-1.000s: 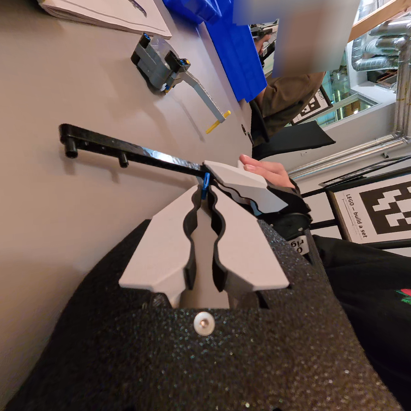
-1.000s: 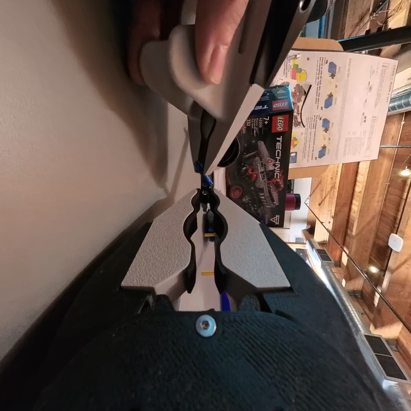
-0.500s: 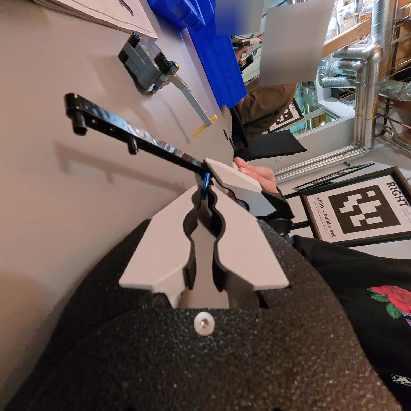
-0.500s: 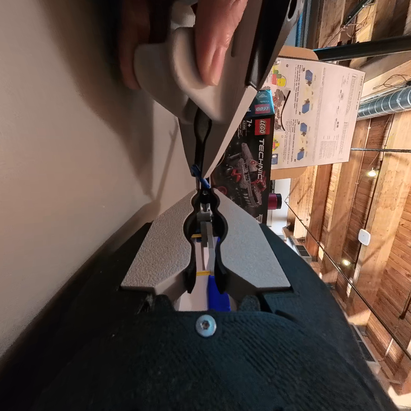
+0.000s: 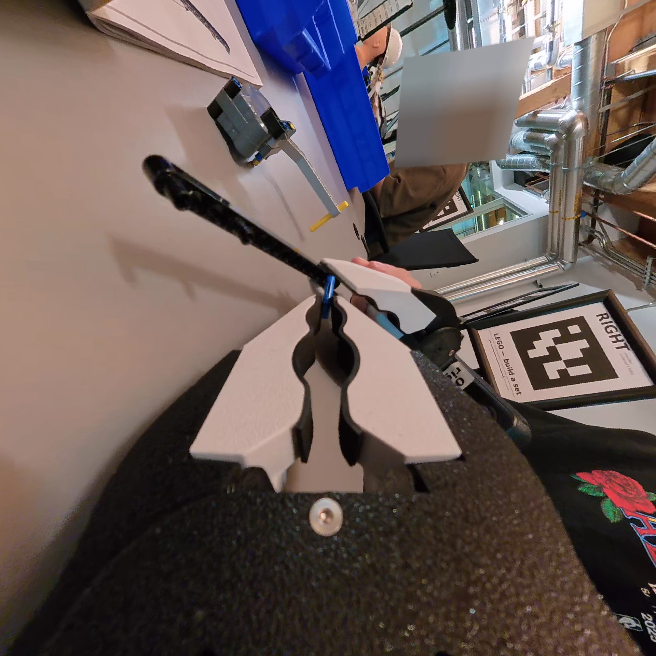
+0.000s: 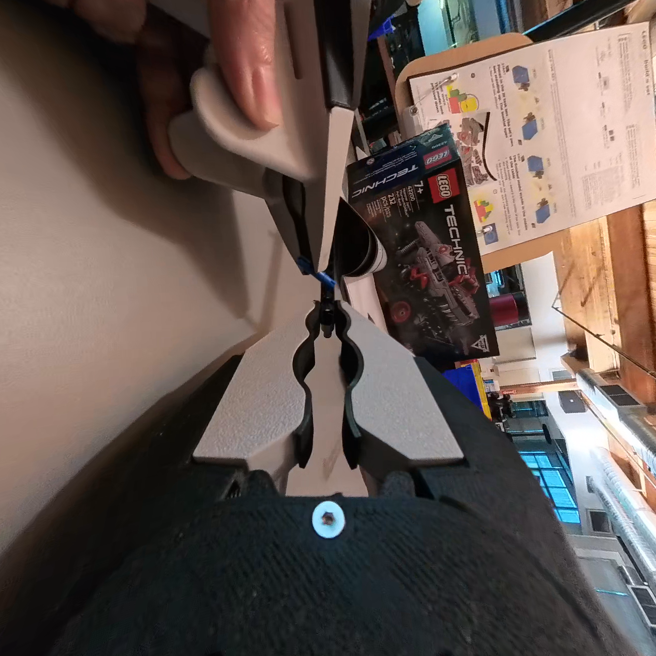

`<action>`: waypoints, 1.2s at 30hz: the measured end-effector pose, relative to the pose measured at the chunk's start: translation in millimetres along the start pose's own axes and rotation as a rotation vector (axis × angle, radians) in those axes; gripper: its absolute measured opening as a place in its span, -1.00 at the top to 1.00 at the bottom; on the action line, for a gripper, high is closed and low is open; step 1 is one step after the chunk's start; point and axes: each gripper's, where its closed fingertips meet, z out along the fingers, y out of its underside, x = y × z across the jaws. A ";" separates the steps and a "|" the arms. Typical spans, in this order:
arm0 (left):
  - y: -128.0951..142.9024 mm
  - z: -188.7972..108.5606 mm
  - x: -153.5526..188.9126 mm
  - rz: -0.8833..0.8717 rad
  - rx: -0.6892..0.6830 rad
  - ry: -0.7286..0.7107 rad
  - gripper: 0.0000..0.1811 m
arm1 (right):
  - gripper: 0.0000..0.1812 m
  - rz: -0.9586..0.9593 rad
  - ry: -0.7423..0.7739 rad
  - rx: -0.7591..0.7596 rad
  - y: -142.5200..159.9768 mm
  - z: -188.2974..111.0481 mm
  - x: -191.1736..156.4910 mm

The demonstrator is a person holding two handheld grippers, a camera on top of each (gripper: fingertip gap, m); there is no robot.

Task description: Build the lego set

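Observation:
My left gripper (image 5: 326, 302) is shut on a small blue pin (image 5: 328, 293). My right gripper (image 6: 326, 308) is shut on one end of a long black beam (image 6: 326, 314). In the left wrist view the right gripper (image 5: 332, 275) comes in from the right, and the black beam (image 5: 227, 216) sticks out up-left above the table. In the right wrist view the left gripper (image 6: 312, 261) comes down from above, and the blue pin (image 6: 321, 275) meets the beam's held end. A hand (image 6: 248, 71) grips the left tool.
A grey lego assembly (image 5: 248, 124) with a light grey arm and a yellow axle (image 5: 328, 220) lies on the table. Beyond it are a blue bin (image 5: 330, 88) and an instruction booklet (image 5: 170, 32). A lego box (image 6: 436, 255) stands past the grippers. A person in brown (image 5: 419, 191) sits at the table's far end. The grippers are tip to tip, or close to it.
Both grippers stayed shut and tip to tip. The black beam's free end has swung so it points more steeply up-left in the left wrist view. Both views have shifted.

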 end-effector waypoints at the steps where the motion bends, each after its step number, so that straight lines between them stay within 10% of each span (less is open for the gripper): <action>1: 0.0 -0.3 -0.4 0.001 -0.001 -0.003 0.97 | 0.94 0.009 0.000 0.004 -0.2 -0.2 0.5; 36: -0.8 0.6 10.8 -0.100 0.029 0.105 0.97 | 0.94 -0.486 0.214 0.000 -15.9 2.7 12.2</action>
